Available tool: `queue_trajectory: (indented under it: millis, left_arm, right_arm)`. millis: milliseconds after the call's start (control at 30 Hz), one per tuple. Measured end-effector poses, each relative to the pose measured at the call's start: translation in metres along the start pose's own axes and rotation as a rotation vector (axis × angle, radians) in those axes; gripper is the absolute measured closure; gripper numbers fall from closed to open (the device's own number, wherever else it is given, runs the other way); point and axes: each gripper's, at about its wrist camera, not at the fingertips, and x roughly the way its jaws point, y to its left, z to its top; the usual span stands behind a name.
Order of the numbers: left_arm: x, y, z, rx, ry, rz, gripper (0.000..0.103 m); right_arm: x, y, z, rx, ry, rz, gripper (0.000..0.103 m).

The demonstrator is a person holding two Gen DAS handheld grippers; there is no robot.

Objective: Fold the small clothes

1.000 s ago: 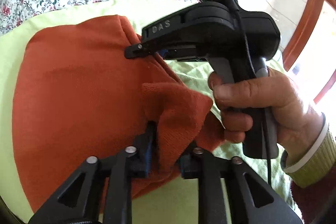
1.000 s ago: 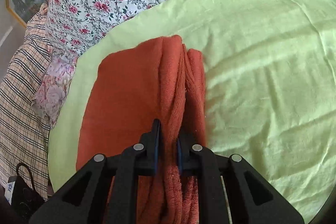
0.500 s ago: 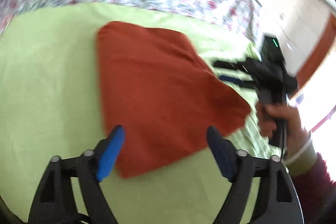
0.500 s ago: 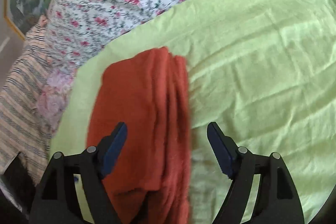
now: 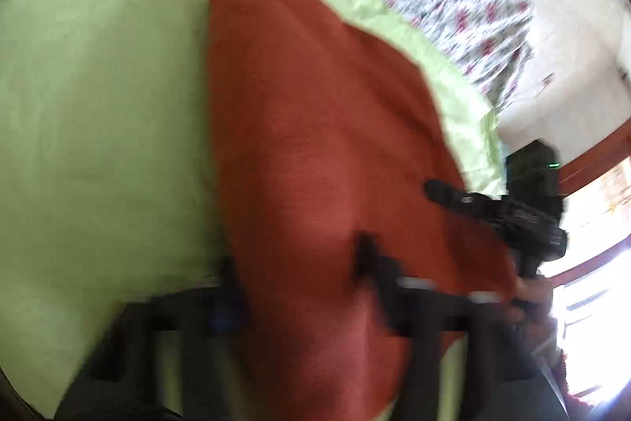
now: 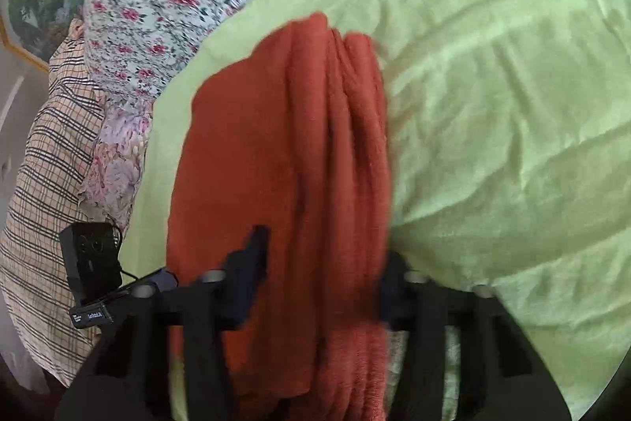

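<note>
Centre of both frames: folded rust sweater on the green sheet. Left gripper and right gripper closing around its near edge, not pinching yet. Soft, limp knit; probably best grabbed at the thick folded edge.

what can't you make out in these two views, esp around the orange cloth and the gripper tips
- Left wrist view: the left gripper is closing but motion-smeared; pad contact with the orange garment is unreadable.
- Right wrist view: the right gripper is closing around the garment's folded layers; its near end runs off the bottom edge.
- What kind of garment: folds hide it.
</note>
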Motion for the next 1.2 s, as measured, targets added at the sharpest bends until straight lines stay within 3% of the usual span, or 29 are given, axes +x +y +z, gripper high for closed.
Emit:
queue_trajectory:
  millis: [133, 333, 567, 667, 733, 833, 867, 900, 967, 1100, 1200]
  left_arm:
    - [-0.018, -0.013, -0.007, 0.040, -0.049, 0.017, 0.079]
    - [-0.107, -0.020, -0.039, 0.098, -0.158, 0.075, 0.080]
    - [-0.184, 0.029, -0.097, 0.048, -0.182, 0.148, 0.080]
    - [-0.179, 0.061, -0.123, 0.004, -0.132, 0.183, 0.078]
    - [-0.168, 0.078, -0.130, -0.037, -0.101, 0.179, 0.068]
    - [-0.170, 0.098, -0.132, -0.099, -0.107, 0.122, 0.056]
    - [-0.172, 0.101, -0.131, -0.109, -0.113, 0.114, 0.053]
    - [-0.175, 0.105, -0.128, -0.114, -0.122, 0.113, 0.051]
    - [-0.181, 0.112, -0.119, -0.121, -0.142, 0.116, 0.046]
    - [-0.182, 0.132, -0.095, -0.172, -0.170, 0.097, 0.043]
    - [-0.171, 0.147, -0.068, -0.223, -0.172, 0.065, 0.043]
  right_arm:
    - [-0.008, 0.013, -0.008, 0.010, -0.044, 0.016, 0.076]
    - [0.001, 0.071, -0.038, -0.055, -0.041, 0.150, 0.079]
    - [0.050, 0.125, -0.078, -0.107, 0.038, 0.290, 0.079]
    - [0.075, 0.127, -0.095, -0.104, 0.090, 0.257, 0.079]
    - [0.084, 0.123, -0.103, -0.107, 0.102, 0.187, 0.079]
    - [0.080, 0.115, -0.106, -0.095, 0.094, 0.153, 0.066]
    - [0.080, 0.115, -0.106, -0.095, 0.094, 0.153, 0.056]
    - [0.069, 0.118, -0.103, -0.121, 0.065, 0.078, 0.047]
    - [0.049, 0.123, -0.097, -0.156, -0.012, 0.007, 0.041]
    - [0.031, 0.133, -0.081, -0.193, -0.080, 0.013, 0.044]
    - [0.053, 0.139, -0.075, -0.192, -0.027, 0.025, 0.060]
